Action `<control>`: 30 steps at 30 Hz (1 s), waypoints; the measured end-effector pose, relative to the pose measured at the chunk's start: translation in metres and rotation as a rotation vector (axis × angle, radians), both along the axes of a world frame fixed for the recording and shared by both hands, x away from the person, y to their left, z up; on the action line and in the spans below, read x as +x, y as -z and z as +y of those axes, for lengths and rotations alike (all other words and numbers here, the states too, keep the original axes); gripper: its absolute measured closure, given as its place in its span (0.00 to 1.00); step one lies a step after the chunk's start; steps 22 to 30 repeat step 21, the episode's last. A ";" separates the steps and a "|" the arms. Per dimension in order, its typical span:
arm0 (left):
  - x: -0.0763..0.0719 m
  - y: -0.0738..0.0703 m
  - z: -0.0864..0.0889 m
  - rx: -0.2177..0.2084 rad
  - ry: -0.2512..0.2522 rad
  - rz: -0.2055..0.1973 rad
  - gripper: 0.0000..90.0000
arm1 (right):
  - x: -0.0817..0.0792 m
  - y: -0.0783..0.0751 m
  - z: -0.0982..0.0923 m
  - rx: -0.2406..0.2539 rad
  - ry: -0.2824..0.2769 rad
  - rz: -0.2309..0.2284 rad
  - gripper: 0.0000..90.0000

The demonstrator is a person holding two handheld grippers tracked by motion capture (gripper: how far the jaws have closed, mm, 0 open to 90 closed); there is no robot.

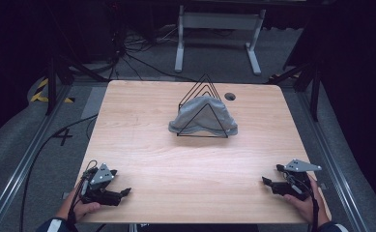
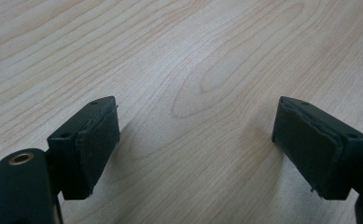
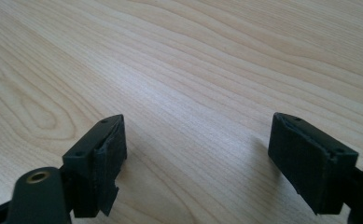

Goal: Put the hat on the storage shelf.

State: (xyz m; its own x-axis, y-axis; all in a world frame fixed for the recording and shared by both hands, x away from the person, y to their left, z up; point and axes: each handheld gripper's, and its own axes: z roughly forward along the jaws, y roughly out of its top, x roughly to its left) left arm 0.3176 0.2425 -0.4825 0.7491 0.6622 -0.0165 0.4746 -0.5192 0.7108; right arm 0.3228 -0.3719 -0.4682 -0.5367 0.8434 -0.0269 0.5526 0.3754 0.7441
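Your left gripper [image 1: 120,193] and right gripper [image 1: 268,182], both wide and empty, rest at the desk's [image 1: 142,145] near corners, the grey cloth [image 1: 202,113] in its wire rack [image 1: 204,94] ahead, midway between them.

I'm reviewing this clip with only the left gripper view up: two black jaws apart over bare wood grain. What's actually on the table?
Observer: In the high view, a grey cloth is draped in a black wire rack of triangular frames, past the table's middle.
Operator: Where is my gripper relative to that?
Observer: The left gripper sits at the near left corner of the table, well apart from the rack.
Operator: And the other hand?
Observer: The right gripper is at the near right corner; its own view shows its jaws apart over bare wood, holding nothing.
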 end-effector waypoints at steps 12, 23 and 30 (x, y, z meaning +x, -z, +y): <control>0.000 0.000 0.000 0.001 -0.001 -0.001 0.16 | 0.000 0.000 -0.001 -0.001 0.027 0.004 0.22; 0.000 0.000 0.000 0.000 -0.002 -0.001 0.16 | 0.000 0.000 -0.002 -0.005 0.035 0.001 0.22; 0.000 0.000 0.000 0.000 -0.002 -0.001 0.16 | 0.000 0.000 -0.002 -0.005 0.035 0.001 0.22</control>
